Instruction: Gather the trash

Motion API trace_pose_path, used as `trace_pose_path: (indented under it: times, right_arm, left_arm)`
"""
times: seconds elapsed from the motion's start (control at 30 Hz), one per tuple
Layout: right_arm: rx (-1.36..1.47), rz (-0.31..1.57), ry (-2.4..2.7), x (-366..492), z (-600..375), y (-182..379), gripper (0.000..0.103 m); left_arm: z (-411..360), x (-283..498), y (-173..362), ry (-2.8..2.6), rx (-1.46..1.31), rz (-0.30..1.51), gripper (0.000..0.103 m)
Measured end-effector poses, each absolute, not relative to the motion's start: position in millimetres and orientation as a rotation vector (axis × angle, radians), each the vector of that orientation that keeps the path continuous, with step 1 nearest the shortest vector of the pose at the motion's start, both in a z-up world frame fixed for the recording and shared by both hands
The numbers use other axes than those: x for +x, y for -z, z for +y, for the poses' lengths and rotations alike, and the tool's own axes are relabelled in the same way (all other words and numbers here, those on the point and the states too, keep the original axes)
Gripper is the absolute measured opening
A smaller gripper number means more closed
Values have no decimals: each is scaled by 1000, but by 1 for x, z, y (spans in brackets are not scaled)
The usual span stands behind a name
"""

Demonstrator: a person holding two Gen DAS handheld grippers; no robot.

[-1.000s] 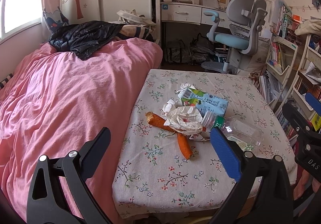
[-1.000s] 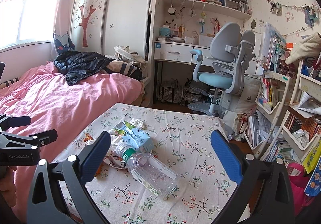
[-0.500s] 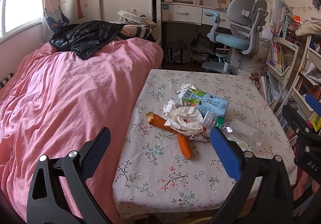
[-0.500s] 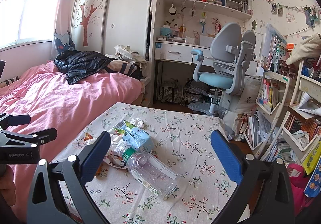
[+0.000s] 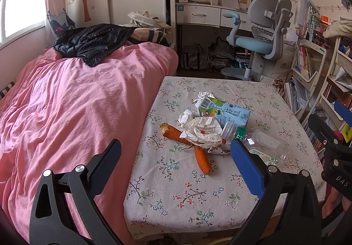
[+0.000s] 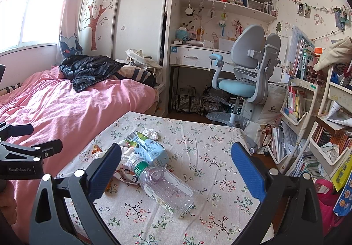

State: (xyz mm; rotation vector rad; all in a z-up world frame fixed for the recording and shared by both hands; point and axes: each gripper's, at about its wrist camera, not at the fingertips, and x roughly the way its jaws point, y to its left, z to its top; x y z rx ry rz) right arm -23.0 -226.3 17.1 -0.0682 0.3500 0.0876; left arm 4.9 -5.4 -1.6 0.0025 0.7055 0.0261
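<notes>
Two views, one moment.

Left wrist view: left hand-held gripper (image 5: 176, 164) fills the bottom of the frame, jaws wide, nothing between them. Bench (image 5: 198, 207) with a floral cloth sits centre-right. Trash lies in one heap at mid-frame: crumpled paper (image 5: 201, 129) on top, two orange peel strips (image 5: 201, 158) crossing beneath it and reaching toward the lower centre, carton (image 5: 228, 112) just behind the paper, small tissue wad (image 5: 203, 95) at the carton's far end. Clear bottle (image 5: 261, 145) lies on its side to the right of the heap, its open neck touching the paper; the blue right pad overlaps its lower part in the frame. Pink bed (image 5: 72, 113) takes the left half, black jacket (image 5: 92, 41) at its upper end. Chair (image 5: 261, 40) at upper right. Part of the right hand-held gripper shows at the right edge.

Right wrist view: right hand-held gripper (image 6: 176, 166) across the bottom, jaws wide, empty. Bottle (image 6: 167, 187) lies lower centre, neck pointing to the upper left, framed between the pads but not touched. Carton (image 6: 149, 149) sits just above the neck, tissue wad (image 6: 150, 134) beyond it. Paper and peel are mostly hidden behind the left pad. Left hand-held gripper (image 6: 24, 157) enters from the left edge, over the bed's edge. Shelves (image 6: 308, 117) of books fill the right side.
</notes>
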Motion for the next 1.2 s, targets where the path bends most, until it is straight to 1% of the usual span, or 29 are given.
trace_pose_path:
  times: [1.2]
  right_arm:
    - [-71, 366, -86, -21, -225, -13, 96]
  left_arm:
    - [-7, 2, 6, -2, -29, 676, 96]
